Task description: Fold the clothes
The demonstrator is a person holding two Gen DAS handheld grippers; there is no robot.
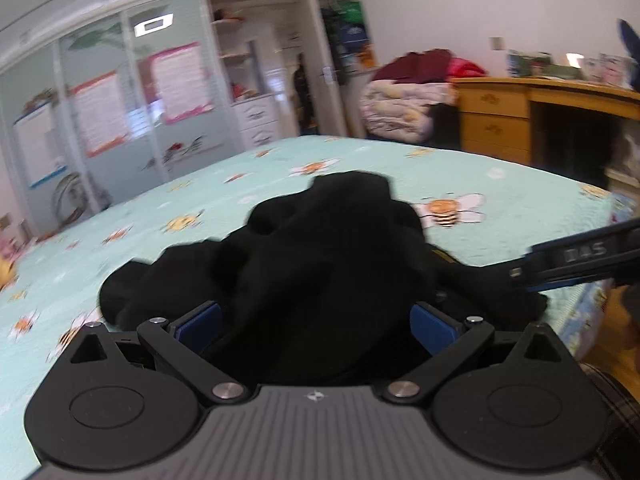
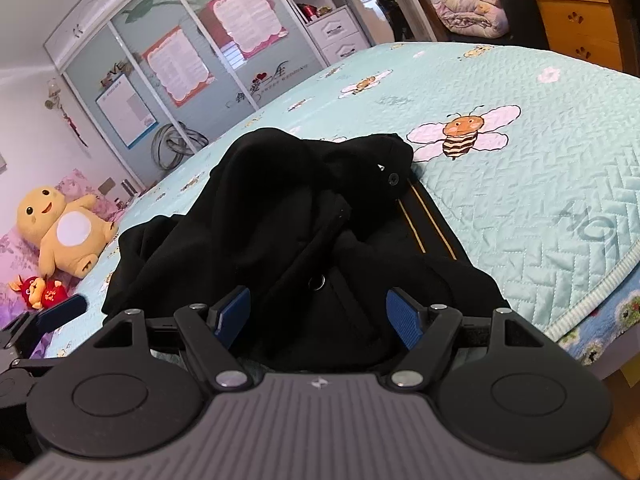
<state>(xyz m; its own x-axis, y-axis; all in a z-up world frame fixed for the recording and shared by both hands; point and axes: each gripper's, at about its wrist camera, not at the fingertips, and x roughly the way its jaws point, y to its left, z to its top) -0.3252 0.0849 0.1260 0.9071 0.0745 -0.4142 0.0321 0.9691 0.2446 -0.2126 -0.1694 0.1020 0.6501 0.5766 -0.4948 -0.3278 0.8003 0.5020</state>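
A crumpled black garment [image 1: 320, 248] lies in a heap on the mint bee-print bedspread [image 1: 520, 200]. In the right wrist view the black garment [image 2: 280, 208] shows snap buttons and a band with two yellow stripes. My left gripper [image 1: 316, 320] stands wide, with a fold of the cloth bulging between its blue pads [image 1: 200, 320]; I see no squeeze on it. My right gripper [image 2: 318, 312] is open too, low over the garment's near edge with cloth between its blue pads [image 2: 404, 316]. Each gripper's finger shows in the other's view: the right gripper [image 1: 580, 260] and the left gripper [image 2: 60, 314].
The bed's edge [image 2: 600, 292] runs close on the right, with wooden floor beyond. A yellow plush toy [image 2: 60, 232] and a small red toy [image 2: 38, 292] sit at the bed's left end. A wooden desk [image 1: 520, 112], piled quilts [image 1: 400, 108] and sliding wardrobe doors [image 1: 100, 112] stand behind.
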